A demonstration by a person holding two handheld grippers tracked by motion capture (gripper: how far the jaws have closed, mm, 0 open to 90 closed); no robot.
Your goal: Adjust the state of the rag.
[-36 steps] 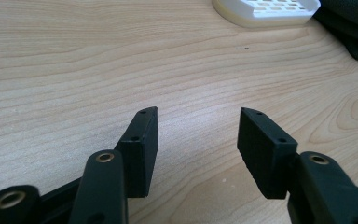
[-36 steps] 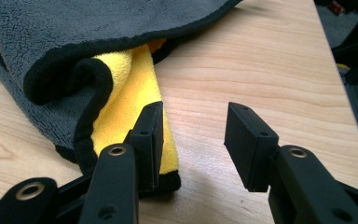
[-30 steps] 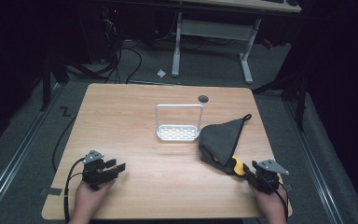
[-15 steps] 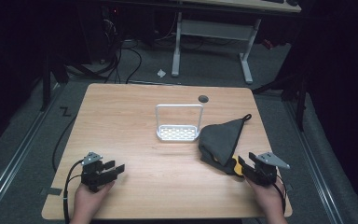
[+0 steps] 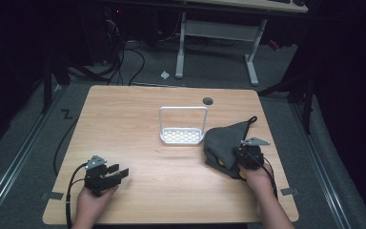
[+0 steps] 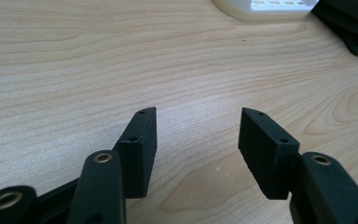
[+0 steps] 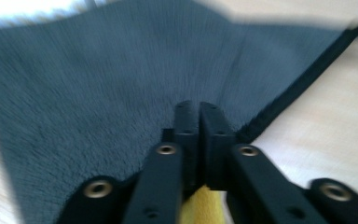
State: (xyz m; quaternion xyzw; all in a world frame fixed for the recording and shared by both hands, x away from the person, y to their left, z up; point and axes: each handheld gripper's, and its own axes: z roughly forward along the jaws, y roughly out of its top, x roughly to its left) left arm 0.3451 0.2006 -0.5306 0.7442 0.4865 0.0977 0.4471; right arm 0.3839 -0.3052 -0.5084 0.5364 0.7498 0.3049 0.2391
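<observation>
A dark grey cloth lies bunched on the right of the wooden table, with something yellow peeking out beneath it. My right gripper lies on the cloth's near right edge. Its jaws have just been closing and now stand shut in the right gripper view, over the grey cloth with the yellow thing below them; no fold shows between them. My left gripper rests open at the near left, its jaws wide apart over bare wood.
A white perforated tray with a tall wire handle stands mid-table, just left of the cloth; its edge is at the top of the left gripper view. A round dark hole is near the far edge. Desk legs and cables are on the floor beyond.
My right gripper has moved forward and left from the table's near right onto the cloth, and its jaws have come together. The left hand has stayed put.
</observation>
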